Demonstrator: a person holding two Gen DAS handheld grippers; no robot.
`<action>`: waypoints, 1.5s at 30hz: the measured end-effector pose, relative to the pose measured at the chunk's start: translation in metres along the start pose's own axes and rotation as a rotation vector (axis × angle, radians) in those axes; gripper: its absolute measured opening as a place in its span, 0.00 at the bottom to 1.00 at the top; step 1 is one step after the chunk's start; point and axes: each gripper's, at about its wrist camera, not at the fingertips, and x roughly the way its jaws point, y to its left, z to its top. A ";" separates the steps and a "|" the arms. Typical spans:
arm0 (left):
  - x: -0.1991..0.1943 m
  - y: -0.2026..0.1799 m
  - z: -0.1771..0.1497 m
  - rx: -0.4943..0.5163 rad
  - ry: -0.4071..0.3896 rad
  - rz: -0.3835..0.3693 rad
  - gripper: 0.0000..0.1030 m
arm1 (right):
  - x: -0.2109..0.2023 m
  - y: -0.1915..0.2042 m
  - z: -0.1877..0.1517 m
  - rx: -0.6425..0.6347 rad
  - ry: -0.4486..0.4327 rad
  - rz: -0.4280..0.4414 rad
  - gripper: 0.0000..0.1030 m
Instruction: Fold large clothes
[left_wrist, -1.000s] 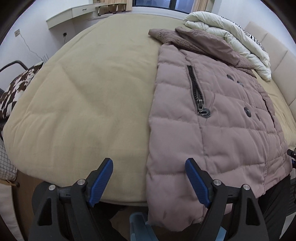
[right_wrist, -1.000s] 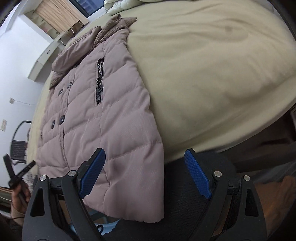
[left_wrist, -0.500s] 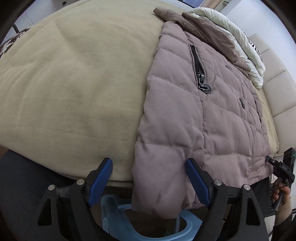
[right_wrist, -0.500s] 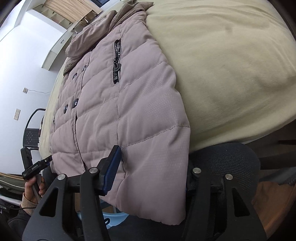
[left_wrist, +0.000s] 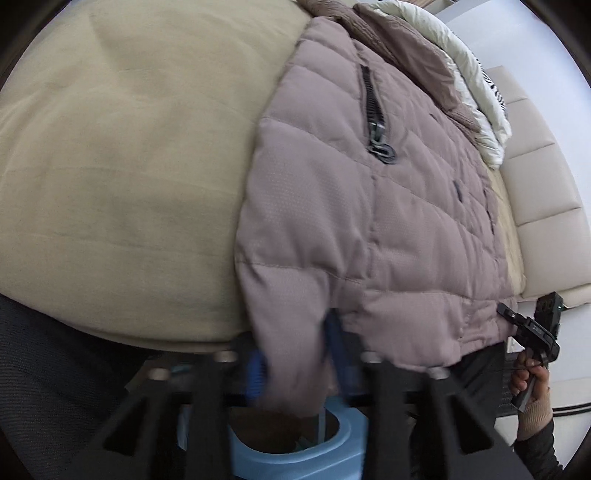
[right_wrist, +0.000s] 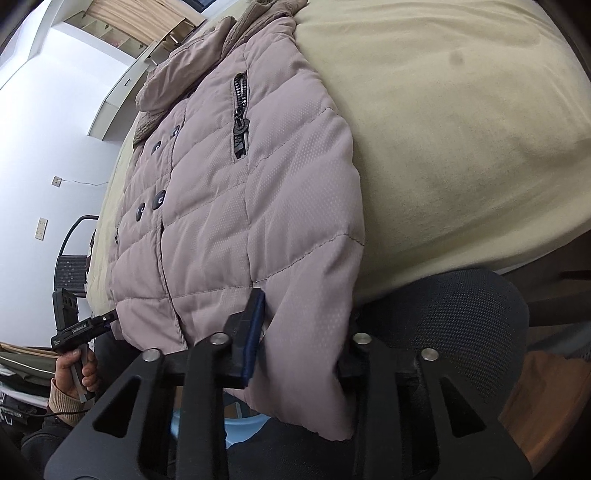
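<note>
A mauve quilted jacket lies front up on a bed under a tan cover, its collar toward the headboard and its hem hanging over the near edge of the bed. The left gripper is closing on one hem corner, with the fabric bunched between its blue pads. The right gripper is closing on the other hem corner, with padded cloth filling the gap between its fingers. A white duvet sits piled beside the jacket's collar. Below the hem stands a light blue stool. A black mesh chair is beside the bed's edge.
</note>
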 end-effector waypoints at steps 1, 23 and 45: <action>-0.002 -0.004 0.000 0.020 0.001 0.002 0.11 | -0.002 0.001 0.000 -0.002 -0.005 0.008 0.18; -0.157 -0.078 0.205 -0.034 -0.450 -0.399 0.05 | -0.112 0.121 0.217 -0.090 -0.453 0.291 0.08; 0.018 -0.059 0.465 -0.143 -0.448 -0.145 0.29 | 0.164 0.051 0.516 0.263 -0.322 0.125 0.13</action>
